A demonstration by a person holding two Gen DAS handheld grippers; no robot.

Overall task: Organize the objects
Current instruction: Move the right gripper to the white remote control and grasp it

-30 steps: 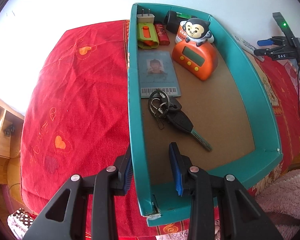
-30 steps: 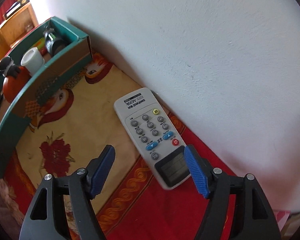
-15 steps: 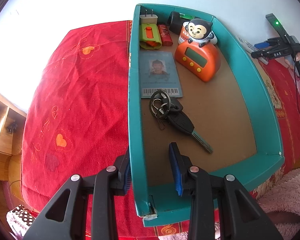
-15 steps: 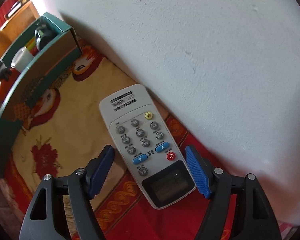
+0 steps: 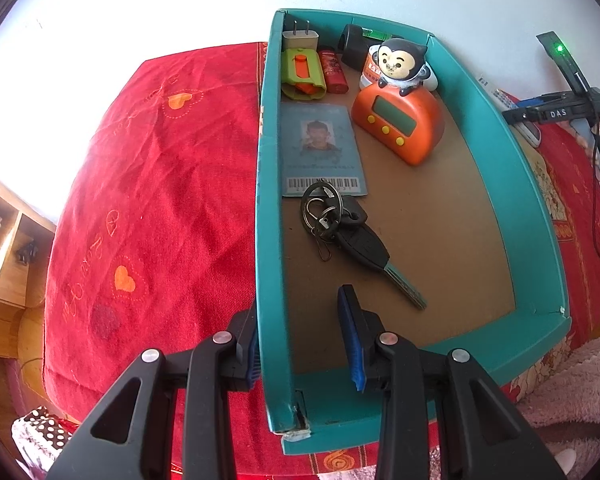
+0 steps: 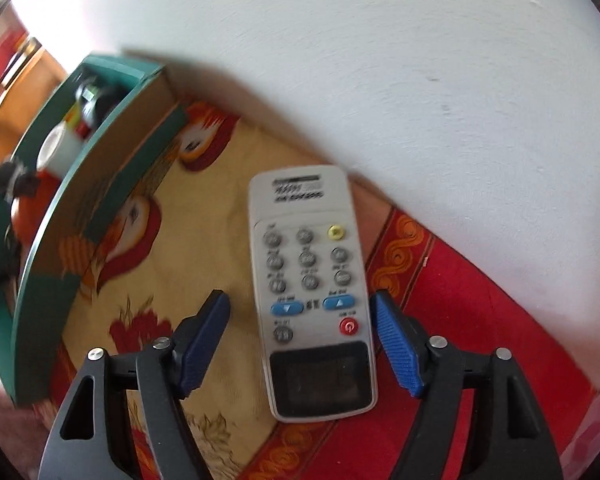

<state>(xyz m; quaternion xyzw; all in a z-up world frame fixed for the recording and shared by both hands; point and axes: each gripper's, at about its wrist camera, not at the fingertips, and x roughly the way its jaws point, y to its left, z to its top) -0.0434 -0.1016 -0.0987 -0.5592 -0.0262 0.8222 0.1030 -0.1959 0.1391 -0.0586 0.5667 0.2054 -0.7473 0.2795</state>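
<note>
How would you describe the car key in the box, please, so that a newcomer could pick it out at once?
Look inside the teal box on the red bedspread. Along its left wall, just below the ID card with the barcode, lies the car key. It is the only thing there with a black head, a silver blade and a cluster of metal rings; the neighbours are orange, green or red.

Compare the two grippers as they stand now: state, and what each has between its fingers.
The left gripper straddles the teal box's side wall and is shut on it; the right gripper is closing around the white remote, its pads not yet pressing on it. The left works at the box; the right works outside it, by the wall. Both point steeply down.
</note>
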